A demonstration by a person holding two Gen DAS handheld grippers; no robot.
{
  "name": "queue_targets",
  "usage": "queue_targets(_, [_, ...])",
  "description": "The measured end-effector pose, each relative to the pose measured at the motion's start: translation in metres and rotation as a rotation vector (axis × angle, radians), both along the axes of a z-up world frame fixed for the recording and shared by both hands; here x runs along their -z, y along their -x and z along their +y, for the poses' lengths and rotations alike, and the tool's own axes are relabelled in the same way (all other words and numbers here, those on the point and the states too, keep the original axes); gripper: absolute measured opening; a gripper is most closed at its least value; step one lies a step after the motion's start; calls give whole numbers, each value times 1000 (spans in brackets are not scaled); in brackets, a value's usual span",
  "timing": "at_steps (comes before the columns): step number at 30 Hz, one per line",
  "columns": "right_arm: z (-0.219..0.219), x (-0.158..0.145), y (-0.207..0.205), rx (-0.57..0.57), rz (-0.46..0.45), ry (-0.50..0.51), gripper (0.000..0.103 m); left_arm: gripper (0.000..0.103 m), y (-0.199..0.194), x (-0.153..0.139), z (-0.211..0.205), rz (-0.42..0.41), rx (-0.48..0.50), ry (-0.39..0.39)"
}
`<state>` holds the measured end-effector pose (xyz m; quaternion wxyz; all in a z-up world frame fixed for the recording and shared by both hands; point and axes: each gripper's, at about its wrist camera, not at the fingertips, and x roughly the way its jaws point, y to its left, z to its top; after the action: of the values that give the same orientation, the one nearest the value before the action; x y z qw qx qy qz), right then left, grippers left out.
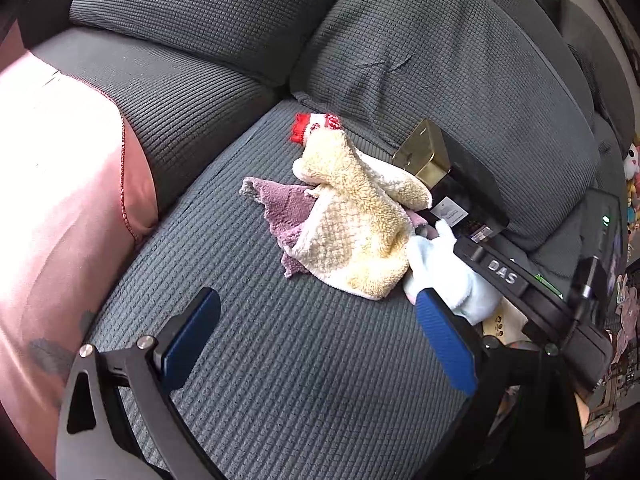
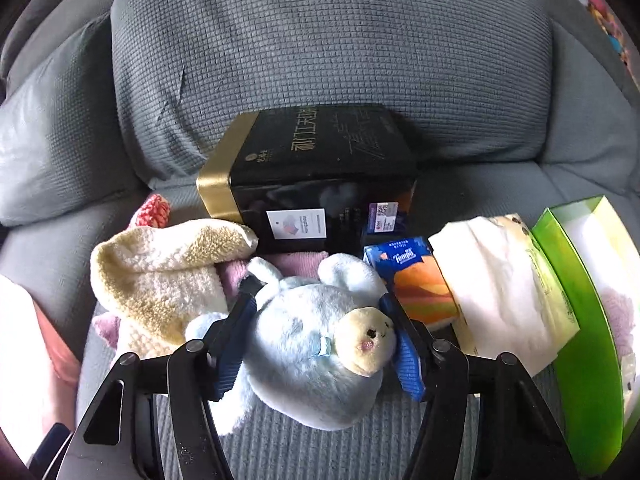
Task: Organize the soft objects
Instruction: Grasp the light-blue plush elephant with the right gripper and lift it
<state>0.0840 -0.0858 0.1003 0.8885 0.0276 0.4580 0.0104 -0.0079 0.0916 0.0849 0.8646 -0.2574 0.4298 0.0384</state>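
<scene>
Plush toy [image 2: 308,340], pale blue, is sited lower centre of right wrist view, on sofa seat [image 2: 304,452]. Right gripper [image 2: 318,346] is half closed, pads pressed into its flanks. Light, squashy; mid-body grip is judged best. Left gripper [image 1: 316,344] is held wide, empty.

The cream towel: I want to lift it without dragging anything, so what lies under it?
A purple cloth lies under the cream towel, showing at its left edge and again near the black box. How far it runs beneath, and whether anything else is there, is covered.
</scene>
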Motion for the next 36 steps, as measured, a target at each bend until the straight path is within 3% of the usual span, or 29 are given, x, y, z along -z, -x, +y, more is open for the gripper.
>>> queue_targets(7, [-15, -31, 25, -6, -47, -61, 63, 98, 2, 1, 6, 6, -20, 29])
queue_targets(12, [-20, -50, 49, -80, -74, -172, 63, 98, 3, 2, 12, 3, -36, 38])
queue_targets(15, [-16, -37, 50, -220, 11, -355, 63, 98, 3, 6, 22, 12, -71, 47])
queue_targets(17, [-13, -23, 47, -252, 82, -416, 55, 98, 3, 8, 29, 19, -97, 59])
queue_targets(19, [-8, -12, 45, -284, 145, -432, 53, 98, 4, 10, 33, 21, -109, 65])
queue_targets(26, [2, 0, 43, -264, 177, -311, 53, 98, 0, 13, 31, 56, -80, 40])
queue_targets(32, [-11, -17, 50, -250, 135, -247, 53, 98, 4, 5, 23, 59, -9, 49])
queue_targets(34, [-18, -23, 52, -240, 119, -239, 59, 98, 5, 2, 17, 55, 35, 58])
queue_targets(36, [-25, -29, 58, -233, 106, -238, 73, 98, 7, 0, 10, 53, 71, 65])
